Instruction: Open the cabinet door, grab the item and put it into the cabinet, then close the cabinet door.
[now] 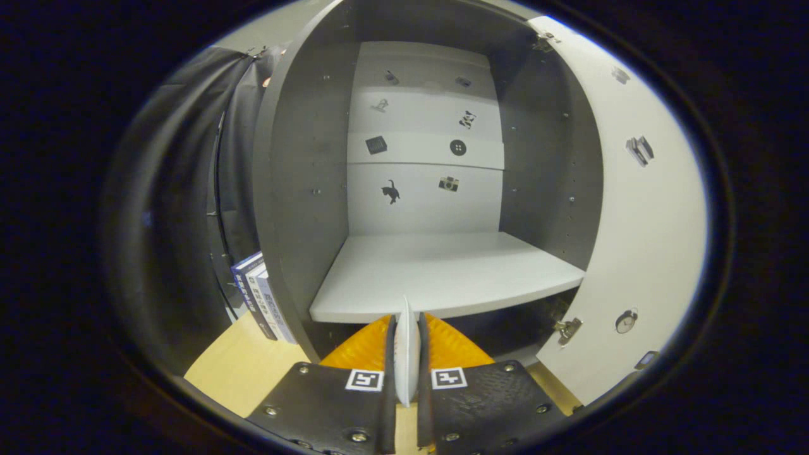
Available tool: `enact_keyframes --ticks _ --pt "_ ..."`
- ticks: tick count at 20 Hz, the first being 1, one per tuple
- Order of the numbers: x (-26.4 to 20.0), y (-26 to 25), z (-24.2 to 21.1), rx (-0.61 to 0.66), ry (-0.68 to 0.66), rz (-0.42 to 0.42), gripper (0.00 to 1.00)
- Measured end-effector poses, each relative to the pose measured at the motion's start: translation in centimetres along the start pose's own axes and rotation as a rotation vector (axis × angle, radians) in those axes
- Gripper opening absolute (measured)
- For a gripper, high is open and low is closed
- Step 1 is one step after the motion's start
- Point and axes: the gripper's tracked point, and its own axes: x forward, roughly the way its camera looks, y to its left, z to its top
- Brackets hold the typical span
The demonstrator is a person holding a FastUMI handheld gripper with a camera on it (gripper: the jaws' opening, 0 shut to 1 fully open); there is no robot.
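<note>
A grey cabinet (297,189) stands open straight ahead, its white door (638,240) swung out to the right. Inside, a bare white shelf (442,272) lies just beyond my fingers, and the back wall carries small stickers. My gripper (406,354) is shut on a thin white plate (406,351), held upright and edge-on between both fingers. The plate's top edge reaches the front lip of the shelf. It is slightly below shelf level.
Upright books (259,294) lean against the cabinet's left outer side. A light wooden tabletop (240,366) lies below. A metal hinge (567,328) sticks out at the door's lower inner edge, near the shelf's right corner. Black cloth hangs at left.
</note>
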Motion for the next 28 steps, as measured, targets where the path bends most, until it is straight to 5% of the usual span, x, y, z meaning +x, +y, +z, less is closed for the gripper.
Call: enact_keyframes --ticks 11,28 --pt "2.0 0.6 3.4 -0.064 0.003 0.012 0.14" --pt "2.8 -3.7 10.6 -0.034 0.003 -0.112 0.13"
